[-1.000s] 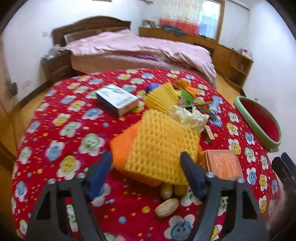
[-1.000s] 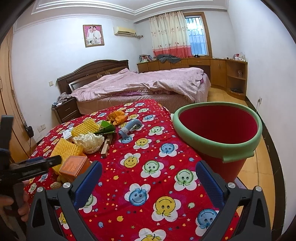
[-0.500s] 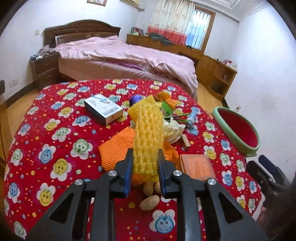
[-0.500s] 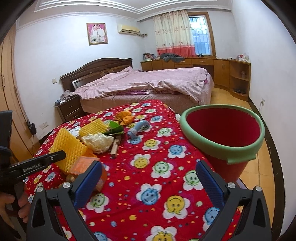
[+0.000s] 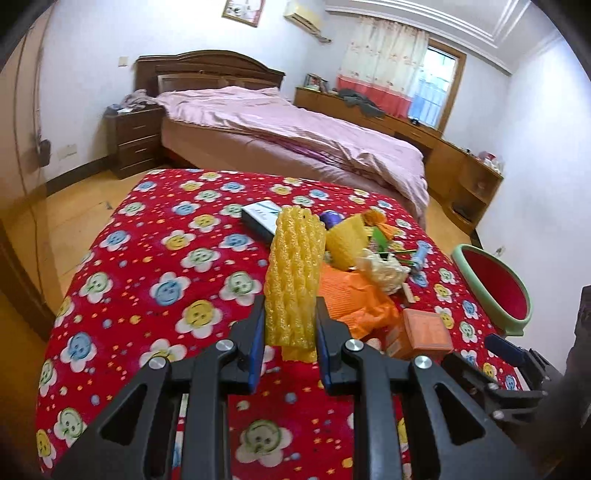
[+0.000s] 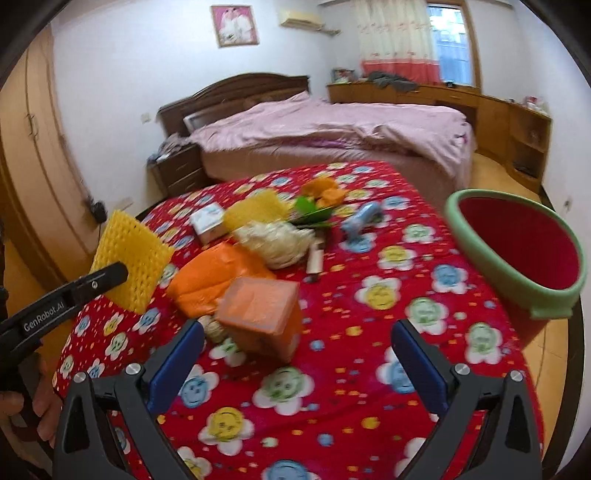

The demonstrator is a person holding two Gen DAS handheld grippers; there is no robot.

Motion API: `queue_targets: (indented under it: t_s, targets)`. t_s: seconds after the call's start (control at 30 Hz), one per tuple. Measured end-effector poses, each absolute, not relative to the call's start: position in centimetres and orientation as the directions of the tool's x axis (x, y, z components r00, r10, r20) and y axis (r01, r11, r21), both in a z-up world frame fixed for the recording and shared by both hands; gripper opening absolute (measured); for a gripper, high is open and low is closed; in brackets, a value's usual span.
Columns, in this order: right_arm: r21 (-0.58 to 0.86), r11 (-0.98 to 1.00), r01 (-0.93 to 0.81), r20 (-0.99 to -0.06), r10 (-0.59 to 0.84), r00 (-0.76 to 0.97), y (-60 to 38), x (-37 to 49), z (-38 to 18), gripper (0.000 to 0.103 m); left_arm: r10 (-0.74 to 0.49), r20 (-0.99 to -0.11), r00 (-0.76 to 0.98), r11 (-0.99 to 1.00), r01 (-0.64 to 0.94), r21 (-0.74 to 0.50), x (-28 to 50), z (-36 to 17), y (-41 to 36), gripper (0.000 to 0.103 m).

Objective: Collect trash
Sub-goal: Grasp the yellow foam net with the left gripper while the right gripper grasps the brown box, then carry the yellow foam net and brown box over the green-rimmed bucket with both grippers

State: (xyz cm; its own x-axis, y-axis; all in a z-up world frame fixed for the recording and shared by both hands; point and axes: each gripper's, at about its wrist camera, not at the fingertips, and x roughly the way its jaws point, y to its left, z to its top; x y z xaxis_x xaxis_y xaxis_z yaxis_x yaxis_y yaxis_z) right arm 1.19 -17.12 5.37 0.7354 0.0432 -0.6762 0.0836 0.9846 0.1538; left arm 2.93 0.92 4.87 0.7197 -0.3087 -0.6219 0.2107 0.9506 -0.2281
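I have the yellow foam fruit net (image 5: 293, 275) pinched upright in my left gripper (image 5: 290, 328), lifted clear of the red flowered tablecloth (image 5: 155, 266). My right gripper (image 6: 295, 354) hangs wide open and empty just short of the orange box (image 6: 260, 314). The red bin with a green rim (image 6: 517, 251) stands at the table's right edge

**A lived-in home bedroom**

A double bed (image 5: 295, 144) with a dark wooden headboard (image 6: 236, 90) and rumpled pink bedding fills the room. A nightstand (image 5: 135, 142) stands beside it, a framed portrait (image 6: 234, 25) and an air conditioner (image 6: 299, 16) hang on the wall, and a curtained window (image 5: 406, 77) sits above low wooden cabinets (image 5: 465, 177).
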Motion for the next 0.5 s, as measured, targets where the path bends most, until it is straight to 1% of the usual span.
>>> queue_targets:
  t_s: [0.1,0.27,0.3,0.33,0.37,0.4,0.43,0.5]
  targets:
    - [0.125,0.989,0.074,-0.699,0.035,0.715,-15.9,2.3,4.6,0.103,-0.300,-0.622,0.723,0.953,0.196,-0.231,2.7,4.6,1.4,0.024]
    - [0.168,0.980,0.106,-0.736,0.053,0.675,-15.5,3.8,3.6,0.103,-0.293,-0.620,0.728,0.954,0.184,-0.235,2.4,4.6,1.8,0.024]
    - [0.166,0.980,0.113,-0.738,0.047,0.673,-15.4,4.0,3.5,0.101,-0.295,-0.617,0.729,0.954,0.183,-0.239,2.3,4.7,1.8,0.024]
    - [0.169,0.978,0.120,-0.741,0.045,0.670,-15.4,4.2,3.4,0.091,-0.295,-0.616,0.730,0.953,0.183,-0.241,2.2,4.8,1.8,0.024]
    - [0.173,0.977,0.125,-0.744,0.046,0.666,-15.4,4.4,3.3,0.084,-0.296,-0.615,0.731,0.953,0.183,-0.242,2.2,4.8,1.8,0.024]
    - [0.177,0.976,0.123,-0.751,0.053,0.659,-15.4,4.6,3.1,0.068,-0.298,-0.613,0.731,0.952,0.183,-0.245,2.1,4.9,1.8,0.024]
    - [0.186,0.976,0.115,-0.754,0.067,0.653,-15.4,4.7,3.0,0.058,-0.301,-0.612,0.731,0.951,0.185,-0.248,2.1,5.0,1.7,0.024]
    - [0.200,0.973,0.112,-0.751,0.079,0.656,-15.6,4.5,2.9,0.058,-0.310,-0.605,0.733,0.948,0.189,-0.257,1.9,5.4,1.7,0.024]
